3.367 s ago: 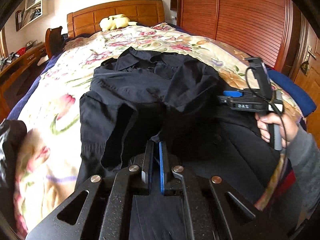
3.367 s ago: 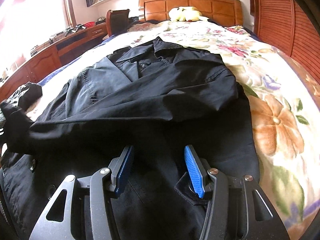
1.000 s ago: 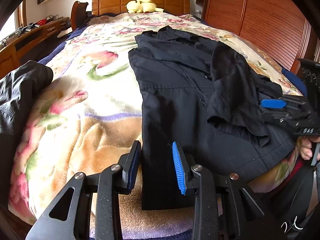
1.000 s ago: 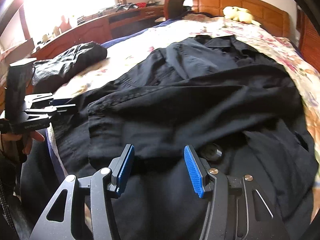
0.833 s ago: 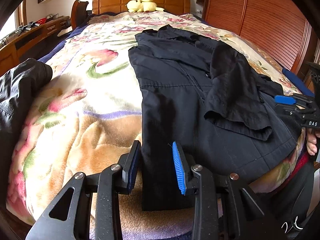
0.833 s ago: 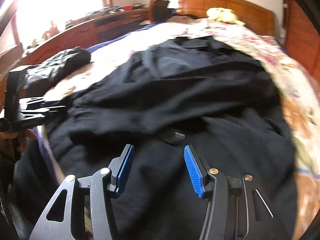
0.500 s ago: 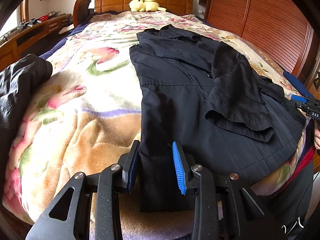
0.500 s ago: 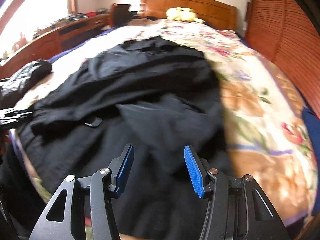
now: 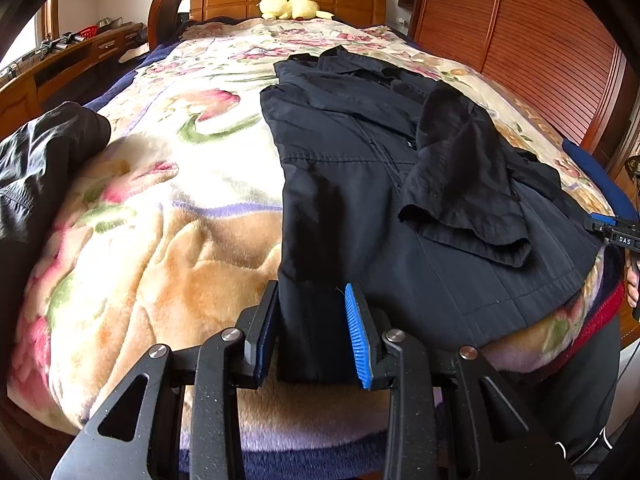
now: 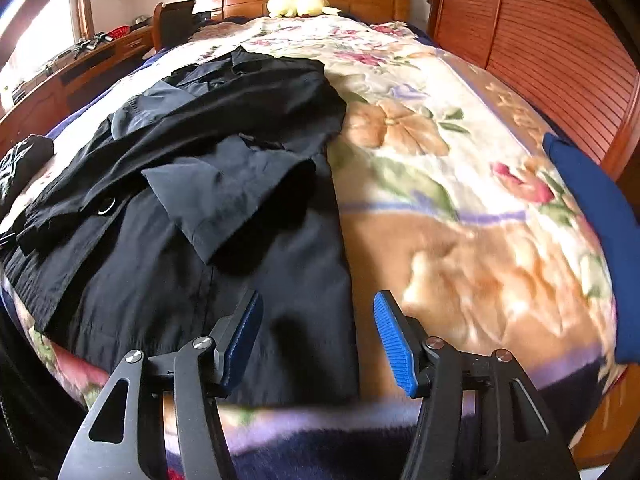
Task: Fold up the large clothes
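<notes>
A large black coat (image 9: 360, 184) lies lengthwise on the floral blanket (image 9: 168, 208), collar toward the headboard, both sleeves folded across its front. My left gripper (image 9: 310, 332) is open over the coat's near left hem corner, with the cloth between its blue pads. My right gripper (image 10: 318, 340) is open over the near right hem corner of the coat (image 10: 224, 216). The right gripper's tip also shows at the right edge of the left wrist view (image 9: 612, 228).
A second dark garment (image 9: 36, 160) is heaped at the bed's left edge. A yellow plush toy (image 9: 290, 4) lies by the wooden headboard. A blue cushion (image 10: 600, 216) sits at the bed's right side. A desk (image 9: 60, 68) runs along the left; a slatted wardrobe (image 9: 520, 48) stands on the right.
My right gripper has swung from the coat's middle to its near right hem corner. My left gripper, shut 3.4 s ago, has opened and has held steady at the left hem corner since.
</notes>
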`<state>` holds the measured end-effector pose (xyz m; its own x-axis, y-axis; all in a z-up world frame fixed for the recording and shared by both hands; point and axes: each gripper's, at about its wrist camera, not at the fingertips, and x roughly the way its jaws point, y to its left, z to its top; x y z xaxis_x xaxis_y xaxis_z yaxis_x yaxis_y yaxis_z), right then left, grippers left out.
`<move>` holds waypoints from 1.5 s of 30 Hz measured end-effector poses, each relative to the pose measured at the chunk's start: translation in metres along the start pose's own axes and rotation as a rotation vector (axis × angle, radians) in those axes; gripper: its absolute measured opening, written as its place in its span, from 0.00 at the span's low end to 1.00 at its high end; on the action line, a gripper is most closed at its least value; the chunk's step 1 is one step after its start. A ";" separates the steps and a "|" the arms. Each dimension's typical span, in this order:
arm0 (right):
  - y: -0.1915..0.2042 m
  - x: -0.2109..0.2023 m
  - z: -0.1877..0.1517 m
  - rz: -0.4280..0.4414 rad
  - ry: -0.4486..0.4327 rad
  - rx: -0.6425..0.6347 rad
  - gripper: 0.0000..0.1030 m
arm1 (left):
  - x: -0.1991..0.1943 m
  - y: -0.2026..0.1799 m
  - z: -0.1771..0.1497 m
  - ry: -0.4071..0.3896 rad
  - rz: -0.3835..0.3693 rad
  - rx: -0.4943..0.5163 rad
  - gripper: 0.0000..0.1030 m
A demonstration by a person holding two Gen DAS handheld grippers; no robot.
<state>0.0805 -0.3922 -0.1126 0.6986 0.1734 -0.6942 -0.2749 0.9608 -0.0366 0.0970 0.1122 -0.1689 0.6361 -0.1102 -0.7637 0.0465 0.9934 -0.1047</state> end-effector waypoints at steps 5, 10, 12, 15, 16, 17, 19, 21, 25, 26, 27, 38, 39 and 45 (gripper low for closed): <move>0.001 -0.004 -0.008 0.006 0.006 -0.021 0.58 | -0.004 -0.001 -0.005 0.006 0.001 -0.001 0.32; -0.002 0.002 -0.011 0.024 0.002 -0.021 0.58 | -0.002 -0.002 -0.005 0.008 0.005 -0.010 0.32; -0.001 0.008 -0.011 0.026 0.000 -0.029 0.58 | -0.001 -0.002 -0.004 0.009 0.006 -0.011 0.32; 0.001 0.012 -0.010 0.037 -0.004 -0.038 0.58 | 0.002 -0.003 -0.003 0.008 0.005 -0.011 0.32; 0.001 0.014 -0.010 0.040 -0.004 -0.039 0.58 | 0.001 -0.003 -0.003 0.008 0.005 -0.012 0.32; 0.001 0.015 -0.010 0.043 -0.005 -0.039 0.58 | 0.002 -0.003 -0.003 0.008 0.002 -0.015 0.32; 0.002 0.016 -0.009 0.044 -0.005 -0.043 0.58 | 0.003 -0.002 -0.003 0.006 -0.006 -0.025 0.32; 0.002 0.018 -0.009 0.046 -0.006 -0.045 0.59 | 0.003 0.000 -0.002 0.003 -0.013 -0.035 0.32; 0.001 0.020 -0.010 0.060 -0.014 -0.034 0.60 | 0.004 0.001 -0.003 0.000 -0.019 -0.041 0.32; 0.001 0.020 -0.011 0.062 -0.018 -0.033 0.60 | 0.004 0.002 -0.003 0.000 -0.020 -0.044 0.32; 0.001 0.021 -0.011 0.062 -0.020 -0.034 0.60 | 0.004 0.002 -0.003 -0.001 -0.020 -0.045 0.32; 0.004 0.015 -0.010 0.079 -0.005 -0.033 0.40 | -0.005 0.004 -0.002 -0.012 -0.085 -0.058 0.06; 0.005 0.011 -0.012 0.085 -0.006 -0.029 0.32 | -0.010 0.004 -0.003 -0.018 -0.112 -0.069 0.06; 0.009 -0.016 -0.020 0.140 -0.050 -0.045 0.09 | -0.046 -0.009 -0.001 -0.089 -0.133 -0.061 0.05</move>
<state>0.0536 -0.3909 -0.1167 0.6833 0.3166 -0.6579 -0.4004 0.9160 0.0249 0.0668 0.1086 -0.1338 0.6933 -0.2351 -0.6812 0.0897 0.9661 -0.2421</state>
